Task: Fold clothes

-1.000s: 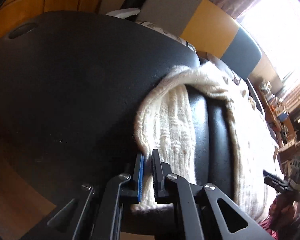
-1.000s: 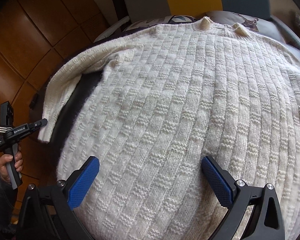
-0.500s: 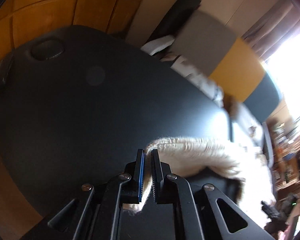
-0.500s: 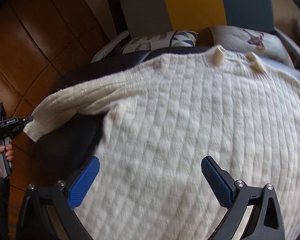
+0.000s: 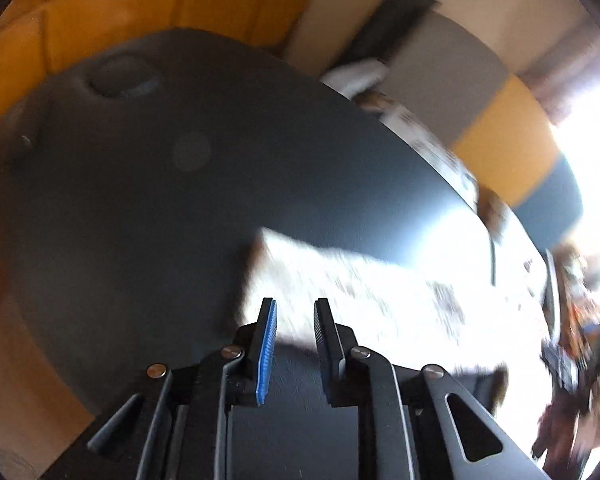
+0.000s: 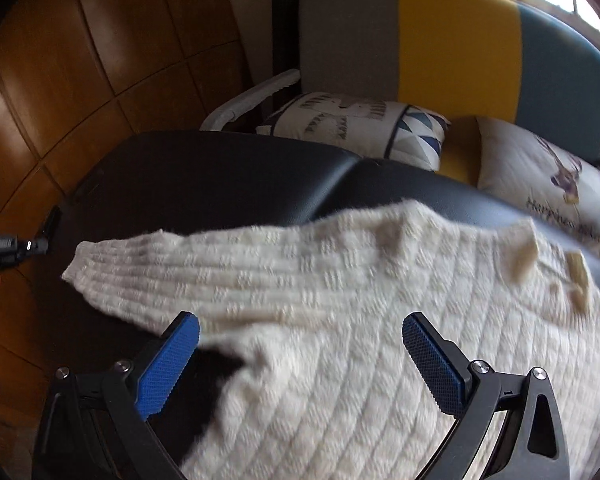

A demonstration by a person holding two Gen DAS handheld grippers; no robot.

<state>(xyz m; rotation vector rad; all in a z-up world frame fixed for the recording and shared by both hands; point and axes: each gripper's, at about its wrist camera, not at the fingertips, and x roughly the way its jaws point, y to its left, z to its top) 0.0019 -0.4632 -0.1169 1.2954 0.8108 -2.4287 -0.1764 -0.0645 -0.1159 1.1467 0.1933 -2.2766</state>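
While my view runs across the black padded table point(image 6: 228, 176), I note the cream knitted sweater point(image 6: 340, 340) spread flat, its sleeve point(image 6: 188, 268) reaching toward nine o'clock. My right gripper point(image 6: 300, 360) stands wide apart, pinching nothing; my left gripper point(image 5: 295, 344) is opening, the cuff lying past its tips.

Cream knit sweater point(image 6: 380, 340) spread flat, sleeve outstretched.

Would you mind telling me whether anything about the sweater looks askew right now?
Yes: the cream sweater is not lying square. Its sleeve sticks out sideways across the black padded table, cuff unfolded, and a dark gap shows beneath it near the right gripper.
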